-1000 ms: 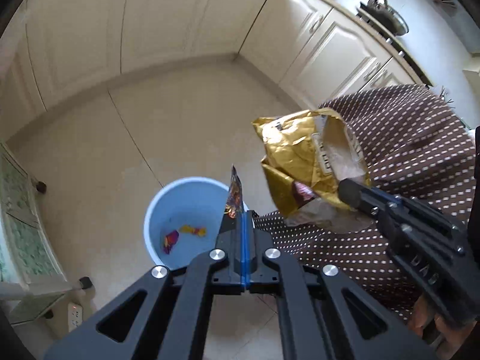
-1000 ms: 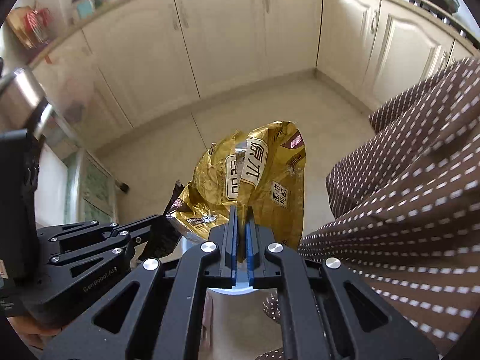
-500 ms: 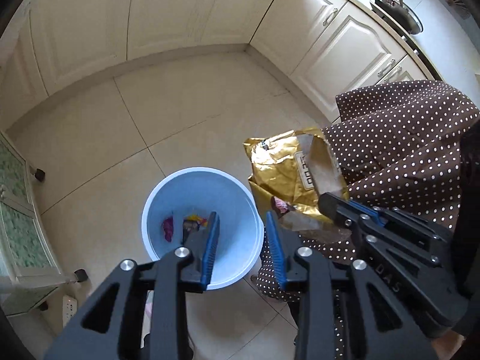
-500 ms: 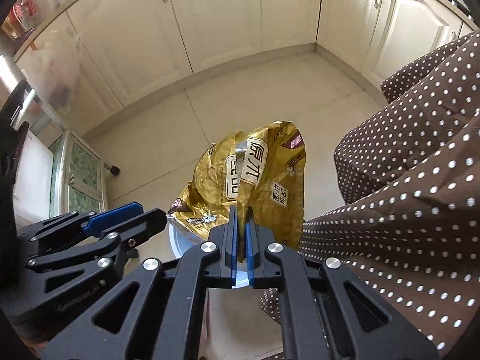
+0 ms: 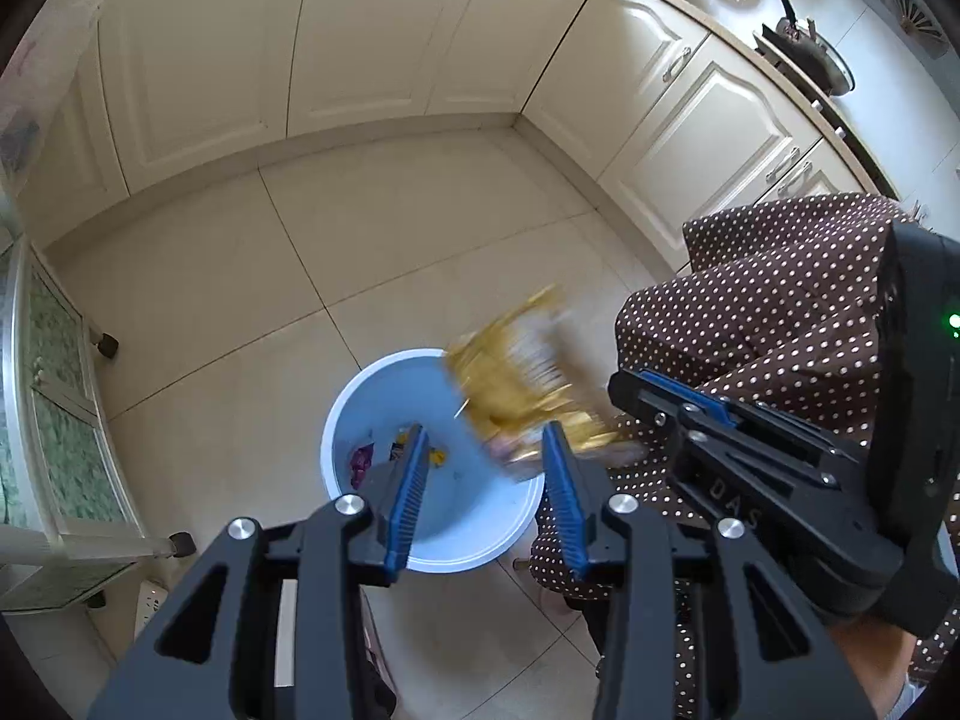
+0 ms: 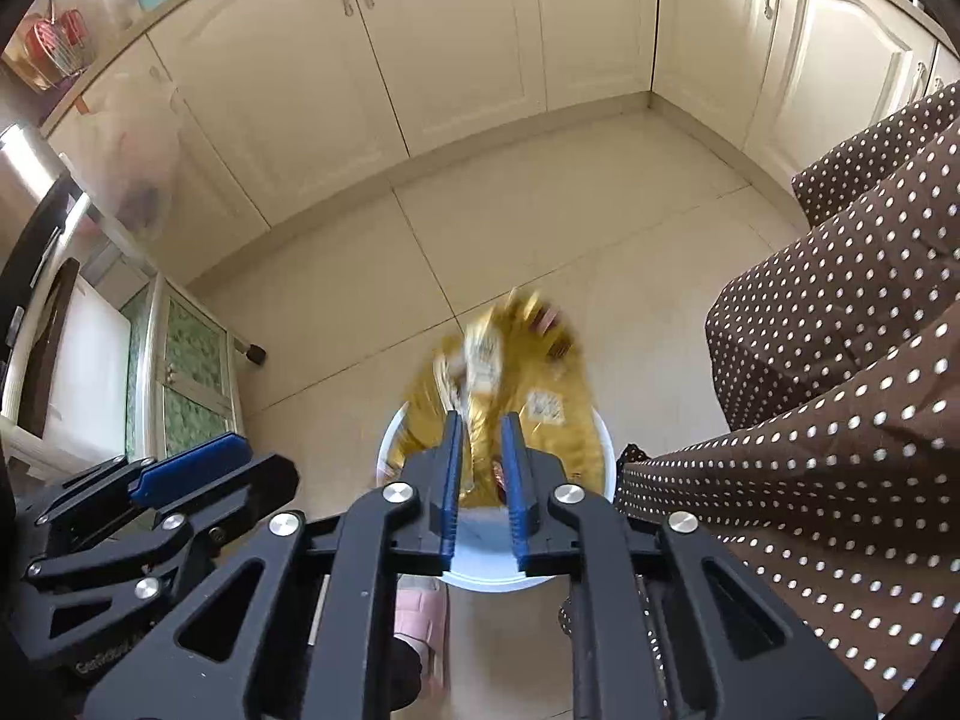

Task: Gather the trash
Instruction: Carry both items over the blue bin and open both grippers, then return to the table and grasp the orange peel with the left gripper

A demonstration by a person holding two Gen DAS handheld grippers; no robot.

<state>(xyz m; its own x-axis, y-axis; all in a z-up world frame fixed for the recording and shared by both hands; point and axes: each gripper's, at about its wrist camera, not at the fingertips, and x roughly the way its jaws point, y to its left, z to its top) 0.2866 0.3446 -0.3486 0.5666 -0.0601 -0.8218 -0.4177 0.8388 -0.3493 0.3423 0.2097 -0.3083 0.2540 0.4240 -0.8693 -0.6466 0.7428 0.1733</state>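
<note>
- The right gripper hangs directly above the pale blue bin, its blue-padded jaws parted and holding nothing.
- Just beyond those jaws, a crumpled gold snack bag shows as a motion-blurred smear over the bin's mouth — touching neither pad.
- The left gripper is also above the bin, jaws spread wide and empty; through the gap between them the bin's interior is visible.
- In the left wrist view the gold snack bag sits blurred over the bin's far right rim, between the left gripper and the right gripper.
- Small wrappers — one purple, others yellow and dark — lie on the bin's floor.
- A brown cloth with white polka dots drapes just right of the bin, its edge near the rim.
- The bin stands on a beige tiled floor; cream cabinets line the walls well behind it.
- A glass-fronted trolley on castors stands to the bin's left.
</note>
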